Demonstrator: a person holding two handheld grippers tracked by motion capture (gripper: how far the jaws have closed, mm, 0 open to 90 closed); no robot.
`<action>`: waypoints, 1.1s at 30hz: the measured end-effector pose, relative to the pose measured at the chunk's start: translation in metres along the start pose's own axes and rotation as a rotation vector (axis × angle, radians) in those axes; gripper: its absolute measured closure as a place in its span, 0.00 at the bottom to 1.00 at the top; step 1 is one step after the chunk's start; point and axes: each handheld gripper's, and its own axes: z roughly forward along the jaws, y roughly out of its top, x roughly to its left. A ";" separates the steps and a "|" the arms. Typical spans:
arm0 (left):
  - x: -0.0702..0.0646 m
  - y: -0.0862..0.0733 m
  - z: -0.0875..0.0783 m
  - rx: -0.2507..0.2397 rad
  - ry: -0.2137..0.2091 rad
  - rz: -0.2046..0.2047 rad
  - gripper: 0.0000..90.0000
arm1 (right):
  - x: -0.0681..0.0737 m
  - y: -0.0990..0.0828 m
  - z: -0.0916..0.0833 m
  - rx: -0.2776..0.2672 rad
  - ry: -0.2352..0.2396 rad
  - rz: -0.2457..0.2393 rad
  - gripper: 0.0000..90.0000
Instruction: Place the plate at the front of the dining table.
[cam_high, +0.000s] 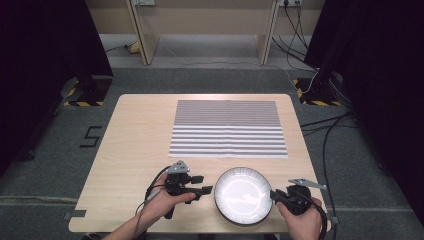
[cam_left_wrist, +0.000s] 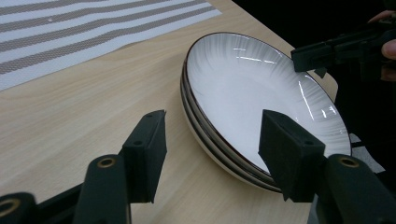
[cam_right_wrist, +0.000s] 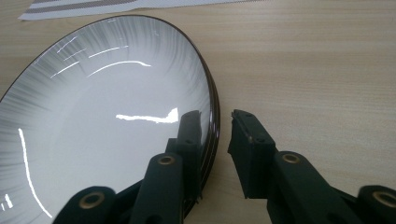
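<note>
light wooden table bearing a striped mat and, at its near edge, stacked white plates. right gripper, jaws narrowed but not yet pressing, straddles the plates' rim; left gripper, jaws spread, straddles the opposite rim, grasping nothing.

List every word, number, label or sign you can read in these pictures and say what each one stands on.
"5", or perhaps "S": a black mark on the grey floor left of the table.
Plates, striped mat, left gripper and right gripper: no writing visible.
</note>
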 end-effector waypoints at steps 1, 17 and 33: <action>-0.003 0.000 0.004 0.009 -0.001 -0.001 0.46 | 0.001 0.000 -0.001 0.004 0.003 -0.003 0.85; -0.010 -0.003 0.019 0.057 -0.004 0.006 0.46 | 0.001 0.002 -0.002 0.027 0.032 0.022 0.94; -0.011 -0.004 0.022 0.080 -0.013 -0.001 0.46 | 0.005 0.009 -0.006 0.059 0.007 0.021 0.99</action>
